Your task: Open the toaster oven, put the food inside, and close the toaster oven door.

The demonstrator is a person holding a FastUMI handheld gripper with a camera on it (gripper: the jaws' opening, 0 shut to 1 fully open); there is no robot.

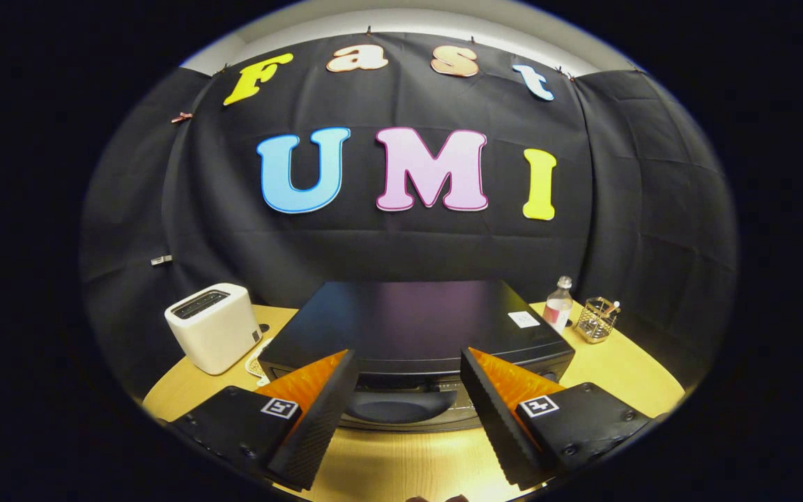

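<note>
The toaster oven (415, 335) sits on the tabletop (401, 467) straight ahead of your gripper (408, 376), its long axis running side to side across your line of approach. Its door, apparently shut, faces you, the handle (401, 406) low between the spread, empty fingers. A white toaster (213, 326) stands to one side, a bottle (558, 305) and wire holder (597, 319) to the other.
</note>
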